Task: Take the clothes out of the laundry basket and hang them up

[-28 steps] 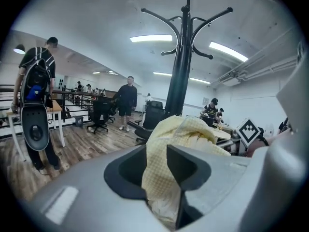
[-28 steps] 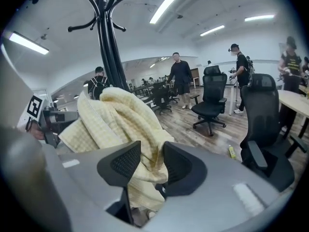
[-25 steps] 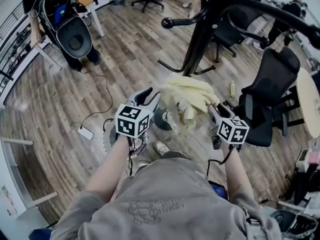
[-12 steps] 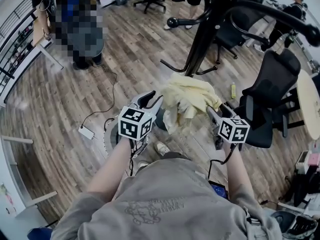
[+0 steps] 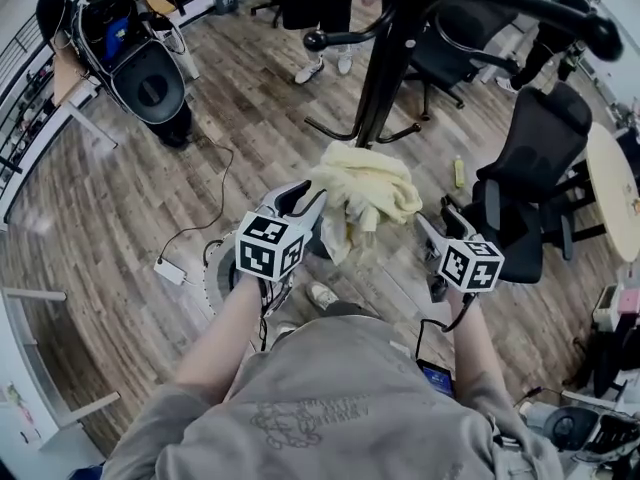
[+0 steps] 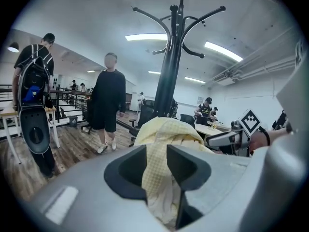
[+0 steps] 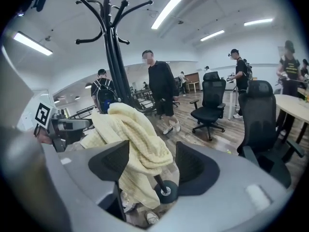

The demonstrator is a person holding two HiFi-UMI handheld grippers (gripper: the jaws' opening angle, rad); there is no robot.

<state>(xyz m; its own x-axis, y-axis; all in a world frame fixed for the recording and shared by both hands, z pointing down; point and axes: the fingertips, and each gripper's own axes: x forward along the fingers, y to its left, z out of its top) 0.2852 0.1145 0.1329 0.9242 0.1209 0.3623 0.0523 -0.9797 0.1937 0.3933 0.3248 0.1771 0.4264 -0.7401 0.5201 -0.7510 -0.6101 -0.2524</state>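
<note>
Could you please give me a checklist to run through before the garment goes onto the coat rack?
1. Is the left gripper clamped on the yellow garment: ok.
2. Has the right gripper let go: ok. Its jaws have just been opening, and the cloth in the gap is unpressed.
3. Is the coat rack straight ahead: ok.
4. Is a bare hook available: ok.
5. Is the garment spread for hanging: not ok, it is bunched.
</note>
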